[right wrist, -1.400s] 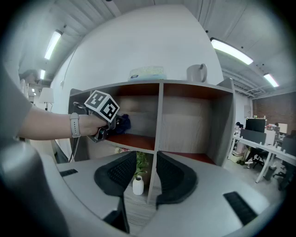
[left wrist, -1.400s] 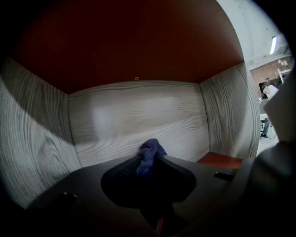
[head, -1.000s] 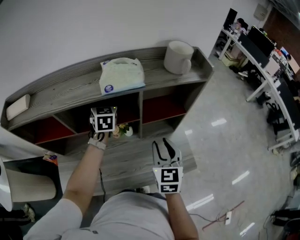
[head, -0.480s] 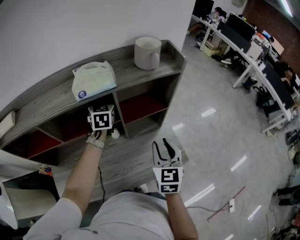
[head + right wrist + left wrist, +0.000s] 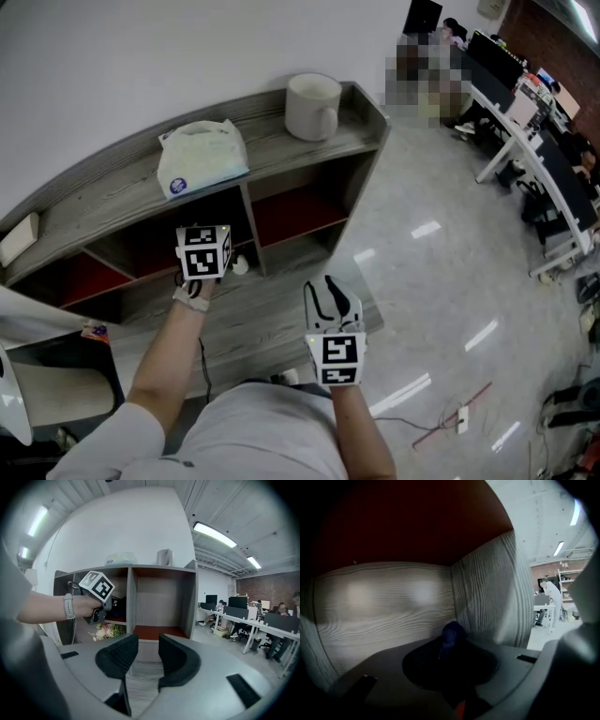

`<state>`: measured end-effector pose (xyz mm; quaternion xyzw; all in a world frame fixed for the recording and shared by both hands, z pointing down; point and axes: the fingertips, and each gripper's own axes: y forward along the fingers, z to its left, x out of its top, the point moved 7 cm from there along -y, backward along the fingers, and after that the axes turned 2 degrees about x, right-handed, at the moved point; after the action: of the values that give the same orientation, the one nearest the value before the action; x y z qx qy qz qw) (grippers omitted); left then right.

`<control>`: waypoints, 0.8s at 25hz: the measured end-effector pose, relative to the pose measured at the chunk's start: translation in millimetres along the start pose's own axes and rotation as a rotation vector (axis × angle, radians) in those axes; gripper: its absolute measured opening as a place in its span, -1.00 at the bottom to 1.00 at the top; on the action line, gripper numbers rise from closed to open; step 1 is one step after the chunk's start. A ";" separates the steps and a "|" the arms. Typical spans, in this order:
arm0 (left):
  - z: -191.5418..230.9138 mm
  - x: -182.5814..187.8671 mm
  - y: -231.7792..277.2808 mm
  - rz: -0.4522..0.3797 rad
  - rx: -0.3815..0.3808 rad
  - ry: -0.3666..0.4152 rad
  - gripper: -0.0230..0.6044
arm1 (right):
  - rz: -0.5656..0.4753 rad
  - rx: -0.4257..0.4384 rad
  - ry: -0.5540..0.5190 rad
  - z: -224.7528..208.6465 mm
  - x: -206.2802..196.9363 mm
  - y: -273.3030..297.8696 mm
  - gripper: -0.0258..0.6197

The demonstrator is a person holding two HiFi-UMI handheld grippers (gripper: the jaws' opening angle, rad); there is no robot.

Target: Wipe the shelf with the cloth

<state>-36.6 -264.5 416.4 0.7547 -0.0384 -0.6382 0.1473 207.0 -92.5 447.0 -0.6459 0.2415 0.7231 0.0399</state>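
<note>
**While the cloth (image 5: 452, 632) works one compartment, most of the shelf (image 5: 112, 192) waits**

Since the cloth is a dark blue wad pinched between the nearly closed jaws of my left gripper (image 5: 450, 649), it rides with me inside the compartment below the tissue pack (image 5: 202, 159). It is aimed at the corner where the grey wood-grain back wall meets the side wall at 3 o'clock. Whether the wad touches the wood I cannot tell.

Just at 3 o'clock of that gripper, seen from my head, a small bunch of flowers (image 5: 239, 266) lies on the lower board. A mug (image 5: 312, 106) stands on the top board at 1 o'clock.

My right gripper (image 5: 146, 648) hangs back over the lower board. Its jaws are apart with nothing between them, and they point at the empty red-floored compartment at 12 o'clock.

I judge the wiping to be under way in this one compartment only. No streak or dust line shows what is already clean. The neighbouring compartment, the top board around the mug and tissue pack, and the lower board by the flowers all look left to do.
</note>
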 end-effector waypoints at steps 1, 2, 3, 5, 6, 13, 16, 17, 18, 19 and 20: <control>1.6 -1.9 -8.2 -0.008 -0.002 -0.002 -0.66 | 0.000 0.017 -0.001 3.3 0.8 3.6 -0.48; 3.5 -3.7 -17.0 -0.015 -0.002 0.001 -0.66 | -0.001 0.034 -0.003 7.3 2.1 7.4 -0.48; 5.8 -5.3 -26.6 -0.022 -0.001 0.006 -0.66 | -0.004 0.053 -0.005 12.1 3.7 11.3 -0.49; 12.2 -7.4 -47.3 -0.043 0.006 0.013 -0.66 | -0.011 0.093 -0.011 23.8 7.1 19.8 -0.49; 16.8 -9.0 -58.0 -0.055 0.013 0.015 -0.66 | -0.014 0.116 -0.014 30.4 8.6 24.8 -0.48; 63.2 -31.7 -134.7 -0.090 0.113 -0.002 -0.66 | -0.023 0.309 -0.034 90.7 19.8 63.6 -0.49; 78.9 -44.7 -169.3 -0.080 0.156 -0.005 -0.66 | -0.032 0.399 -0.052 122.2 25.4 76.5 -0.49; 83.2 -49.3 -180.1 -0.075 0.171 -0.006 -0.66 | -0.034 0.428 -0.058 132.3 26.8 80.1 -0.49; 87.2 -54.3 -190.3 -0.069 0.188 -0.008 -0.66 | -0.035 0.457 -0.064 142.2 28.1 83.5 -0.49; 91.0 -59.7 -199.9 -0.062 0.207 -0.010 -0.66 | -0.036 0.485 -0.070 151.8 29.3 86.5 -0.49; 94.3 -65.2 -208.9 -0.053 0.225 -0.012 -0.66 | -0.037 0.511 -0.077 161.1 30.4 89.2 -0.49</control>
<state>-167.6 -65.6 408.3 0.7634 -0.0908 -0.6380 0.0445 21.7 -114.2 452.5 -0.5912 0.4030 0.6617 0.2241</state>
